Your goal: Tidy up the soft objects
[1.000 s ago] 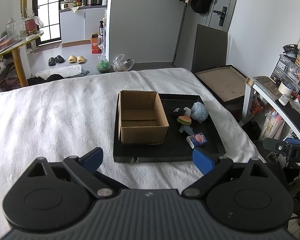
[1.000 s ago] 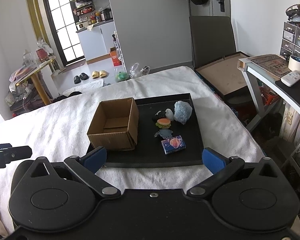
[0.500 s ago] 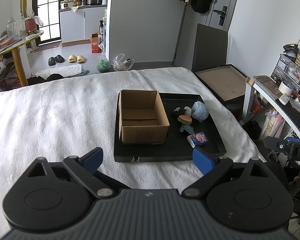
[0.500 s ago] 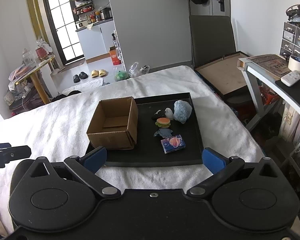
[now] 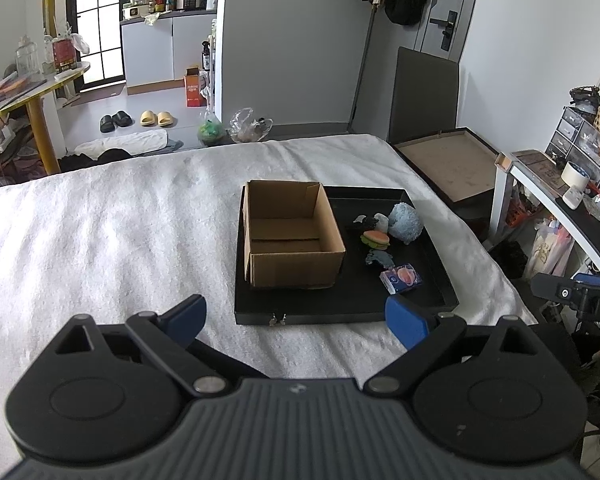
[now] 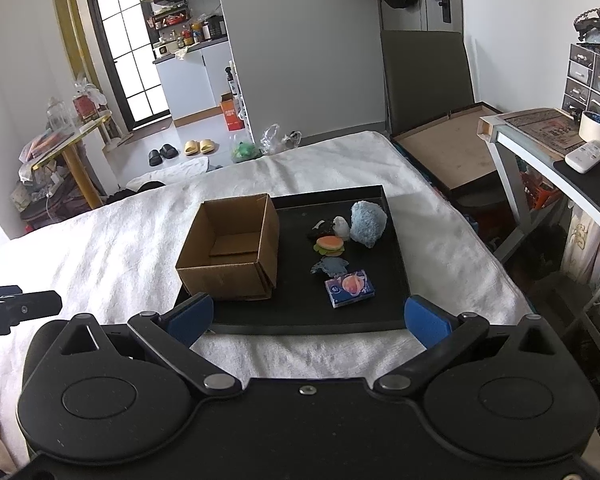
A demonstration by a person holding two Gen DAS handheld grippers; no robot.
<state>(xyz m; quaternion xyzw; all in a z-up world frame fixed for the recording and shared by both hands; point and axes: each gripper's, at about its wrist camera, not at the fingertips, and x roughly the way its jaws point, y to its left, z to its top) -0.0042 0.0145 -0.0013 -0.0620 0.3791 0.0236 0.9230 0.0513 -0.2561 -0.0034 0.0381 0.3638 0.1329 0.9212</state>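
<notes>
An empty cardboard box [image 5: 292,236] [image 6: 232,248] stands on the left half of a black tray [image 5: 340,304] [image 6: 392,288] on a white-covered bed. To the box's right lie soft items: a fluffy blue ball [image 5: 406,224] [image 6: 367,222], a burger toy [image 5: 376,239] [image 6: 330,245], a dark flat toy [image 5: 379,259] [image 6: 330,267], a small white piece [image 6: 341,227] and a blue tissue pack [image 5: 401,277] [image 6: 350,288]. My left gripper [image 5: 296,318] and my right gripper [image 6: 308,316] both hang open before the tray's near edge, holding nothing.
The bed's white cover [image 5: 100,240] spreads wide to the left of the tray. A desk [image 6: 560,160] with a tape roll and a remote stands on the right. A flat brown board [image 5: 448,160] leans beyond the bed's far right corner. The other gripper's tip [image 5: 576,294] shows at the right edge.
Both grippers have drifted slightly toward the tray, which appears a little larger. Nothing on the tray has moved, and both grippers stay open.
</notes>
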